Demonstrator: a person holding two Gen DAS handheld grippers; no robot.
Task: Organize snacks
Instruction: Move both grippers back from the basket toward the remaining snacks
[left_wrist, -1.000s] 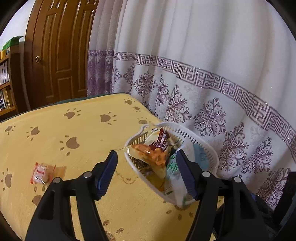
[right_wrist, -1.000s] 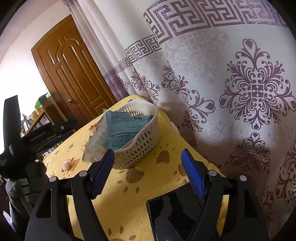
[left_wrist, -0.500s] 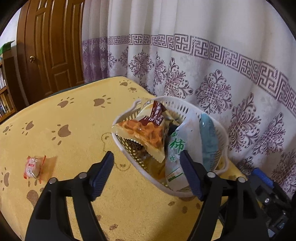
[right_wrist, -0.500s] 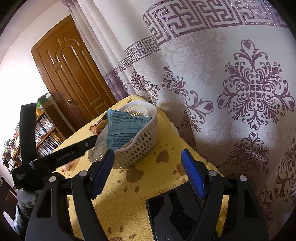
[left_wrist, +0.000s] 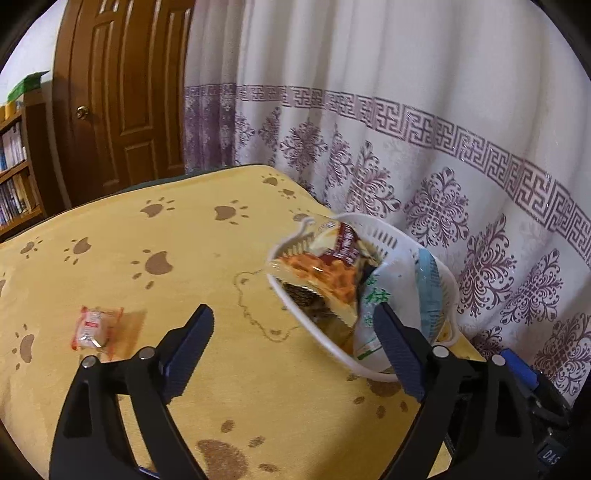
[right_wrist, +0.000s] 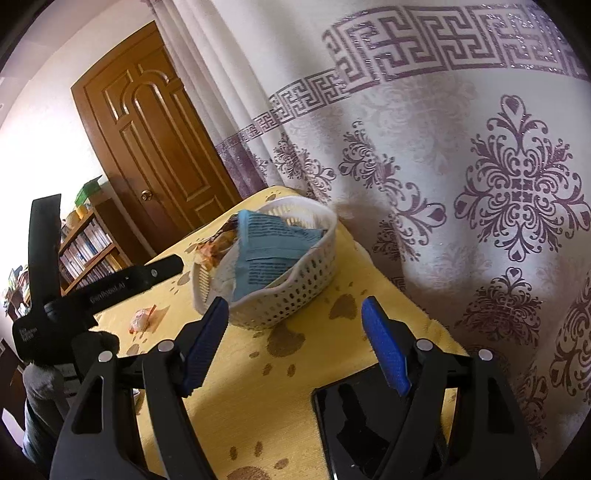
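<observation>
Farthest left on my yellow paw-print tablecloth (left_wrist: 155, 369) lies the one small red-and-white snack packet (left_wrist: 95, 328), flat on the cloth and well apart from everything else. It sits alone, so I judge it the last piece left to collect. My left gripper (left_wrist: 291, 336) hangs over bare cloth between that packet and the basket, its jaws opening with nothing between them; the right finger reaches just in front of the basket's near rim.

Next comes the white perforated basket (left_wrist: 373, 369), close to the curtain (left_wrist: 406, 110) at the table's edge. It is heaped full: an orange biscuit pack (left_wrist: 314, 275) lies across the top and overhangs the rim, with a white-and-green pouch (left_wrist: 369, 314) leaning out and a blue-backed bag (right_wrist: 266, 251) propped against the far wall. They lie slanted and overlapping, I think, because the basket is too shallow for them to lie flat.

My right gripper (right_wrist: 295, 339) waits nearer me, its jaws moderately wide and empty, pointing past the basket's side. A dark phone-like slab (right_wrist: 369, 424) lies on the cloth beneath it.

Compared with a second ago, my left jaws are clearly wider, and the basket has slid rightward in the left wrist view while the loose packet sits closer to centre, so the gripper has swung toward it. The right gripper's view is nearly unchanged.
</observation>
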